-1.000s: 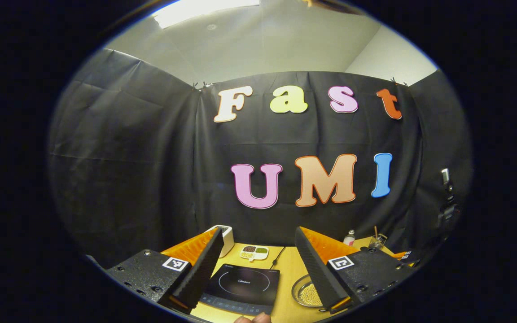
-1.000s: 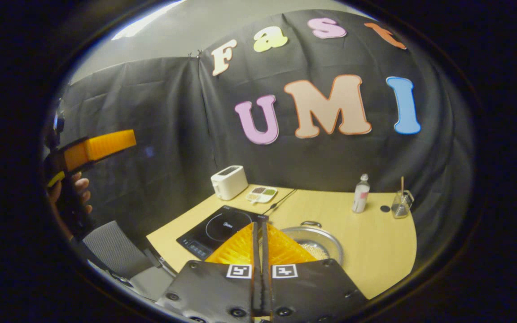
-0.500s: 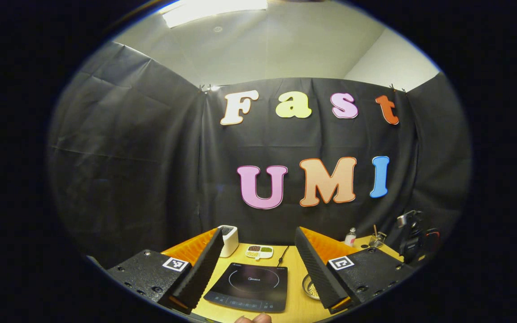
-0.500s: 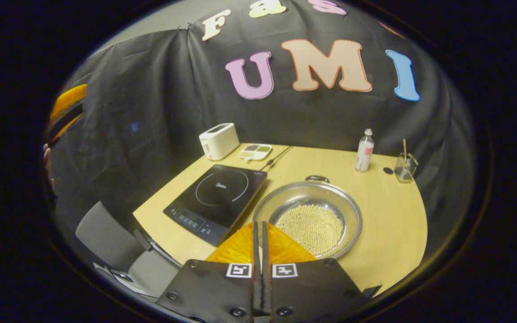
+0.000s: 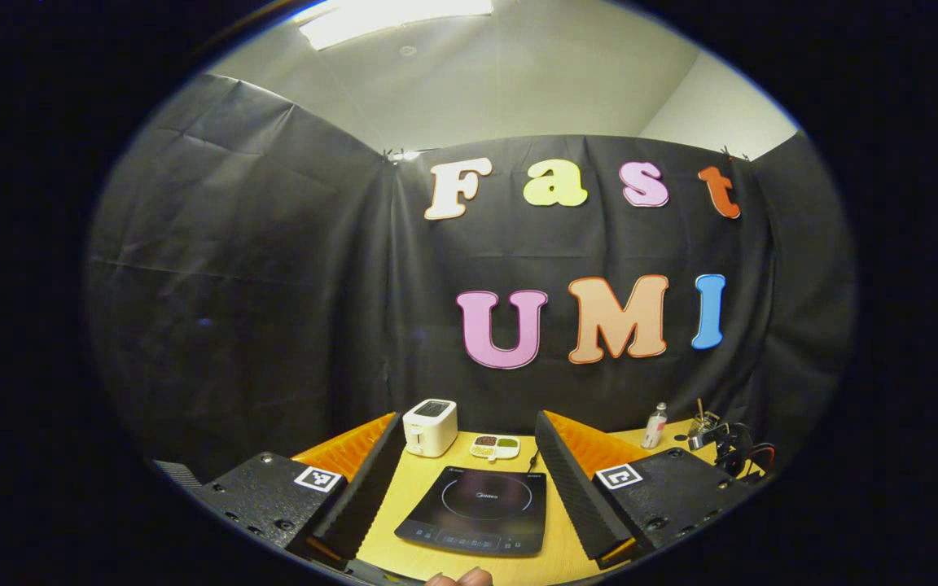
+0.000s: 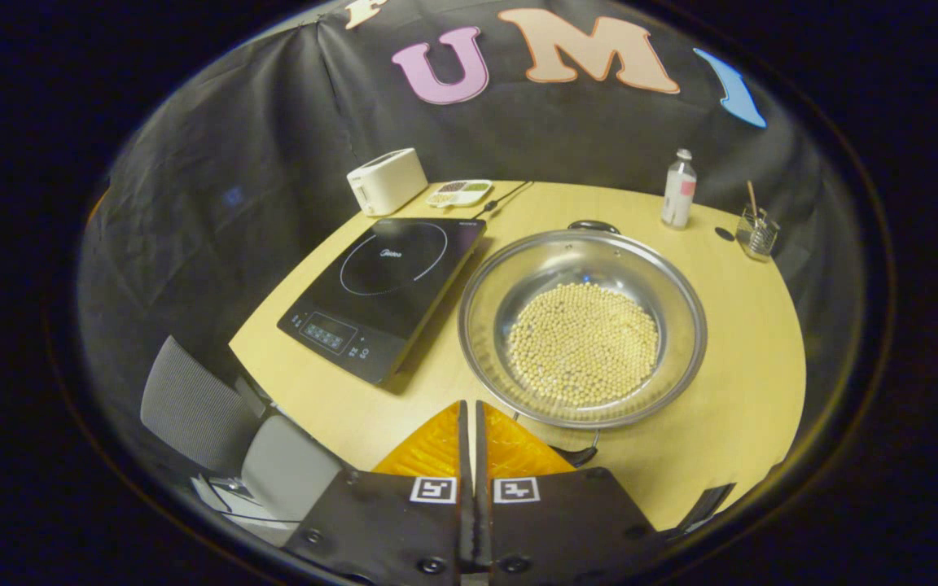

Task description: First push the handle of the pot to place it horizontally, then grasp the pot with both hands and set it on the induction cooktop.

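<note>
In the right gripper view a wide steel pot (image 6: 640,268) holding pale beans (image 6: 583,342) stands on the wooden table (image 6: 746,391), right of the black induction cooktop (image 6: 383,285). The pot has one dark handle (image 6: 595,225) at its far rim and another (image 6: 579,453) at its near rim. My right gripper (image 6: 469,404) is shut with nothing in it, low over the table's near edge and just left of the near handle. In the left gripper view my left gripper (image 5: 467,419) is open and held high, with the cooktop (image 5: 477,509) between its fingers.
A white toaster (image 6: 386,181) and a small compartment tray (image 6: 459,192) sit behind the cooktop, whose cord runs back. A bottle (image 6: 678,199) and a glass with sticks (image 6: 756,232) stand at the far right. A grey chair (image 6: 192,403) is at the table's left front.
The right gripper view has tipped down and come closer to the pot, which now sits large in it. The left gripper view has swung left, so the pot has slid behind its right finger.
</note>
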### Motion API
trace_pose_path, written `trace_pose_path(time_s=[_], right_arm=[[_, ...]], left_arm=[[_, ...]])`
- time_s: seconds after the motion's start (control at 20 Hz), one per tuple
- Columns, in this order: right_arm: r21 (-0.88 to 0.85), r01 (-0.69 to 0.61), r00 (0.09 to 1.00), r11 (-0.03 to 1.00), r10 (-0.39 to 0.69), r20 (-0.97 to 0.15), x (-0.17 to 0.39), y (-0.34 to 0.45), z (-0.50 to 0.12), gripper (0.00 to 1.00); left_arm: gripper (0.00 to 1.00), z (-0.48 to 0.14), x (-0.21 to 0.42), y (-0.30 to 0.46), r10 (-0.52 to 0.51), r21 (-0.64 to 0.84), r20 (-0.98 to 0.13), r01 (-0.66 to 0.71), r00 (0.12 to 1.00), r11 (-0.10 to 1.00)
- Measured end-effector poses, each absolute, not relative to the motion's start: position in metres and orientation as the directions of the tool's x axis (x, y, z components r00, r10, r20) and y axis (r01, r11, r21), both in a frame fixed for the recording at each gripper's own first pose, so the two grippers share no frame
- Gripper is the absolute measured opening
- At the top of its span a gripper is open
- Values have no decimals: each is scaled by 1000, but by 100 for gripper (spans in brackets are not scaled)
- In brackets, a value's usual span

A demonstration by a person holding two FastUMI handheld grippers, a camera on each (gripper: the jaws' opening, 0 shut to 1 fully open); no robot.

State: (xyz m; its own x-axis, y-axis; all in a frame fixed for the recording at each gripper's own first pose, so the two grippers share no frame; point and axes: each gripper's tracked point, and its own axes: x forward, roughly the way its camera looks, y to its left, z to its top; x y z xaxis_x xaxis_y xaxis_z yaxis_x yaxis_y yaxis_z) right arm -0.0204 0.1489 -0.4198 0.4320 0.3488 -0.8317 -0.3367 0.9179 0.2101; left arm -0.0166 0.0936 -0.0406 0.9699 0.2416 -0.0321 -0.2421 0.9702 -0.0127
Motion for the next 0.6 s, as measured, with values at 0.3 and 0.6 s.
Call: trace_pose_path(time_s=[0.3, 0.6], right_arm=[[213, -331, 347, 919, 329, -878, -31, 146, -454, 3], [226, -317, 303, 921, 324, -896, -32, 142, -470, 3]], left_arm=[[97, -56, -25, 113, 312, -35, -69, -315, 947, 948], [94, -62, -27, 118, 345, -38, -85, -349, 935, 936]])
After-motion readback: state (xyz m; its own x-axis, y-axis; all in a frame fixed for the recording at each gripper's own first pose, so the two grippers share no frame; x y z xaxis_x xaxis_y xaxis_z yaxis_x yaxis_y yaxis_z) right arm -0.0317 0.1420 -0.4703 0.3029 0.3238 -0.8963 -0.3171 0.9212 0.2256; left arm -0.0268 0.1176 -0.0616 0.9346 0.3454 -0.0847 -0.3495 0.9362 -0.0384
